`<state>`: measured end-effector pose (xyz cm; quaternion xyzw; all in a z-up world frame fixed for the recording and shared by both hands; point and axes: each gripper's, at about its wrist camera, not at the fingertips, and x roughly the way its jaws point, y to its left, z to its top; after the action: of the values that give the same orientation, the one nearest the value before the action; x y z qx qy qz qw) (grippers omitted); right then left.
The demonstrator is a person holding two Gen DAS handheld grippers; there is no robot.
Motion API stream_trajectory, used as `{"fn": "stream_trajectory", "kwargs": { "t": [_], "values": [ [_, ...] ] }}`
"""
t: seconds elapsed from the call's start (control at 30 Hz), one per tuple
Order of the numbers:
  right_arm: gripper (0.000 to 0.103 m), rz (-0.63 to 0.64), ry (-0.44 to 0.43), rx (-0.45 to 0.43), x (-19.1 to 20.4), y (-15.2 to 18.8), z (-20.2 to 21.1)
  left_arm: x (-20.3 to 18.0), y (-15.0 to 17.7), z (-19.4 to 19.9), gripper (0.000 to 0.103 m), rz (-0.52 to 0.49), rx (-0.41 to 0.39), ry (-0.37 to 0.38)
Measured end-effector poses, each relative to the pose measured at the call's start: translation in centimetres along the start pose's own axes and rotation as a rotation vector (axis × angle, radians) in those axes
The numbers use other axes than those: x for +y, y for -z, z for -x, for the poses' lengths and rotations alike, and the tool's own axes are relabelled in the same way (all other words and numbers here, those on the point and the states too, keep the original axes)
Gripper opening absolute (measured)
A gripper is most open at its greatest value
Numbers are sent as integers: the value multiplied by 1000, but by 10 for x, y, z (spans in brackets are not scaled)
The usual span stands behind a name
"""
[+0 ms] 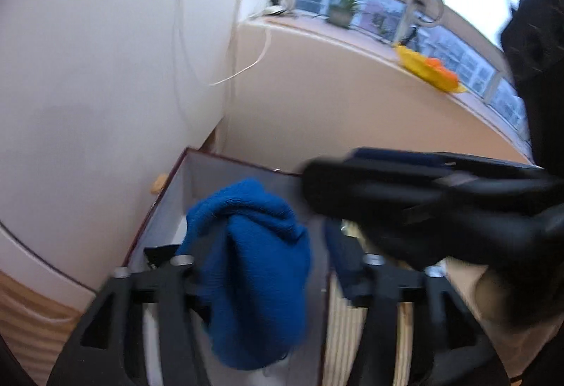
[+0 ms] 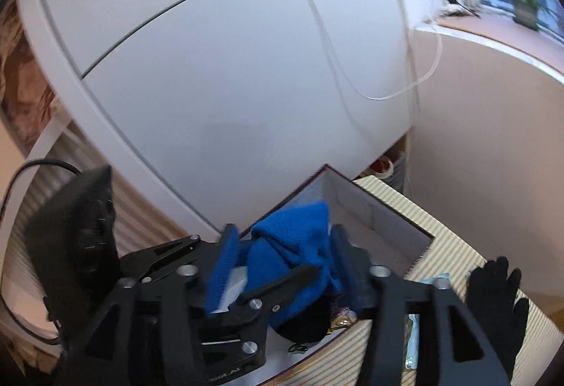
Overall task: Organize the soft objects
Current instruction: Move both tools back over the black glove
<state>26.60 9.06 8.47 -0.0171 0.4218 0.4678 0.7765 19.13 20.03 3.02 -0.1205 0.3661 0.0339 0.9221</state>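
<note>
A blue knitted cloth point(image 1: 252, 266) hangs bunched over an open box with a dark red rim and white walls point(image 1: 197, 181). My left gripper point(image 1: 278, 266) has the cloth between its fingers, above the box. In the right wrist view the same cloth point(image 2: 292, 252) lies between my right gripper's point(image 2: 282, 238) blue-padded fingers, and the left gripper's black fingers point(image 2: 282, 283) clamp it from the left. The right gripper crosses the left wrist view as a blurred black shape point(image 1: 405, 195). The box point(image 2: 366, 206) stands on a striped surface.
A white cabinet point(image 2: 211, 86) rises right behind the box. A windowsill holds a potted plant point(image 1: 343, 10) and a yellow dish with orange things point(image 1: 428, 68). A black glove point(image 2: 497, 301) lies on the striped surface point(image 2: 451, 245) at the right. Small items sit in the box bottom.
</note>
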Motion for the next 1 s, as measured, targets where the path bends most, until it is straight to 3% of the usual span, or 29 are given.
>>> {"fn": "stream_trajectory", "kwargs": {
  "t": [0.03,0.23,0.4,0.77,0.9,1.0],
  "values": [
    [56,-8,3,-1,-4,0,2,1,2,-2,68,-2,4,-24],
    [66,-44,50,-14,-30,11,18,4,6,2,69,5,8,-71],
    [67,-93,82,-18,-53,24,37,-4,7,8,70,-7,-10,-51],
    [72,-165,159,-26,-102,75,95,-60,33,26,70,-59,-20,106],
    [73,-219,191,-24,-131,106,117,-88,48,29,78,-80,-12,184],
    [73,-268,214,-9,-155,127,124,-110,58,22,78,-90,17,240]
  ]
}}
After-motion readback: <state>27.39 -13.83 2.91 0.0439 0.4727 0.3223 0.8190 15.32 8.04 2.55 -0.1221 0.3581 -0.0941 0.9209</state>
